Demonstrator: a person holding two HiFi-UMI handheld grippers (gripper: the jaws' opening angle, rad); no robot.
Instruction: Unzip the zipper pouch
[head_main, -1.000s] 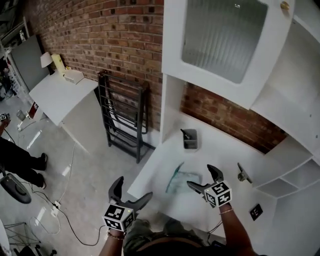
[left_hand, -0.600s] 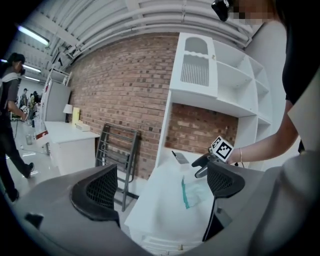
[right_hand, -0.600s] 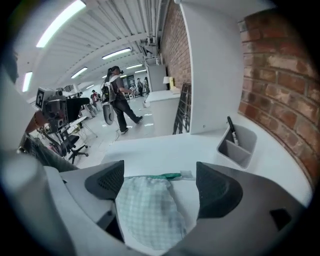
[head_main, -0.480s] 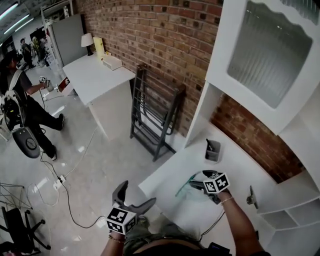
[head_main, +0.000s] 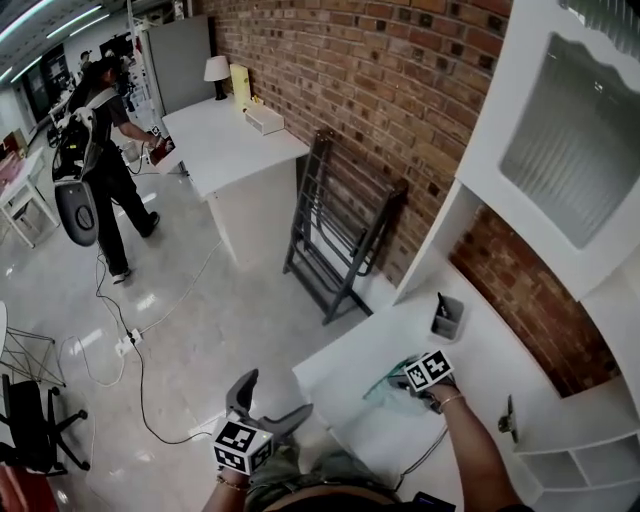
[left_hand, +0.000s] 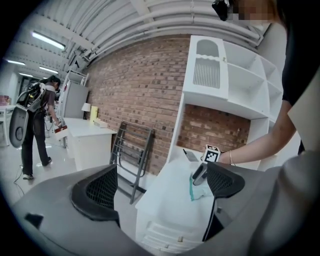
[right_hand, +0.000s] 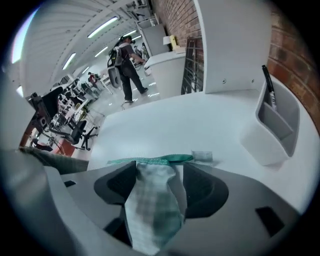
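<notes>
I think the unzipping is not yet beginning: the zipper pouch (right_hand: 152, 200) is lying shut on the bench (head_main: 340, 385), its puller (right_hand: 202, 156) at the 3 o'clock end. The right claw (right_hand: 159, 172) is straddling it, its jaws having just been closing but not yet pinching. The left claw (left_hand: 157, 187) is hanging wide and empty at 8 o'clock.

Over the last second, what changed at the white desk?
The right gripper came down onto the see-through, green-edged zipper pouch. Its jaws have just been closing with the pouch between them. A slight gap shows at one pad, so no firm grip yet. The left gripper stays open and empty, off the white desk's edge. The pouch and the grey pen holder have not moved.
</notes>
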